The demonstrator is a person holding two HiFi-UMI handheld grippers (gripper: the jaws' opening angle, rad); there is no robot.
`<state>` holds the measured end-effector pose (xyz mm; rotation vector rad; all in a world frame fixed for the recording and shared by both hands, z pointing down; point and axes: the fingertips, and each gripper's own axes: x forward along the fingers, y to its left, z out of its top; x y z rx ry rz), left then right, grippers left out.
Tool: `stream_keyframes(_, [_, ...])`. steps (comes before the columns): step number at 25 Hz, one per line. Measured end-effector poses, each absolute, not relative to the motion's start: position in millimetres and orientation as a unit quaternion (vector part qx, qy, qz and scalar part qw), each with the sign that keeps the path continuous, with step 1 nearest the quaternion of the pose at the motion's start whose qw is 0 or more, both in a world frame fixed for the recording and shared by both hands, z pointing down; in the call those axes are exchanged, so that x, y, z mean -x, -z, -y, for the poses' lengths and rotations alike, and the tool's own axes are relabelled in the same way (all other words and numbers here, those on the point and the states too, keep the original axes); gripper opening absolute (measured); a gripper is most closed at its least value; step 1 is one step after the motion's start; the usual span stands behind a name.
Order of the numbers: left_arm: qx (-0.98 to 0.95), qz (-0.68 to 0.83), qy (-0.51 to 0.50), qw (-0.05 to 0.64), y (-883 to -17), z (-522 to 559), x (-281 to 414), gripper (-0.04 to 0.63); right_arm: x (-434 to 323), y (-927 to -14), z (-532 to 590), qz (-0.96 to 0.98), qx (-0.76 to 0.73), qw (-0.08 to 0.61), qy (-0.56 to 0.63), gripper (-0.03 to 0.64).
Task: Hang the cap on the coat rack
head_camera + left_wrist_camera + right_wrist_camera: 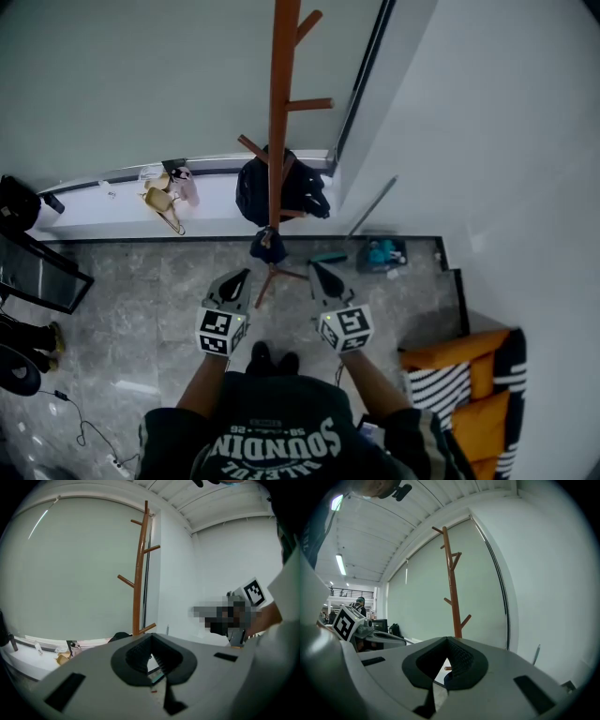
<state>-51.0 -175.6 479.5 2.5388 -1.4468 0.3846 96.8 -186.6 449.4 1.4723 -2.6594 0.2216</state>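
Note:
The brown wooden coat rack (278,141) stands straight ahead of me by the window; it also rises in the left gripper view (137,592) and the right gripper view (451,588). A dark blue cap (268,247) sits low on the pole near its lowest peg, and a sliver of it shows through the right jaws (447,680). My left gripper (242,276) (154,663) is shut and empty, just left of the rack's foot. My right gripper (316,270) (440,672) is also shut and empty, to the right of the foot. Both point toward the rack, apart from the cap.
A dark bag (255,187) lies on the white sill behind the pole, with beige items (161,199) further left. A teal thing (382,253) and a leaning grey stick (373,208) stand at the right wall. Orange and striped cushions (473,380) are at right, black cases (33,272) at left.

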Motion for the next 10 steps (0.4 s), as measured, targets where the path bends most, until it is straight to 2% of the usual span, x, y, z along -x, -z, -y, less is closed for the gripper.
stream_keyframes(10, [-0.857,0.489,-0.129,0.102,-486.9,180.0,53.5,0.0,-97.2,-452.6,189.1,0.868,-0.489,0.051,-0.076,-0.003])
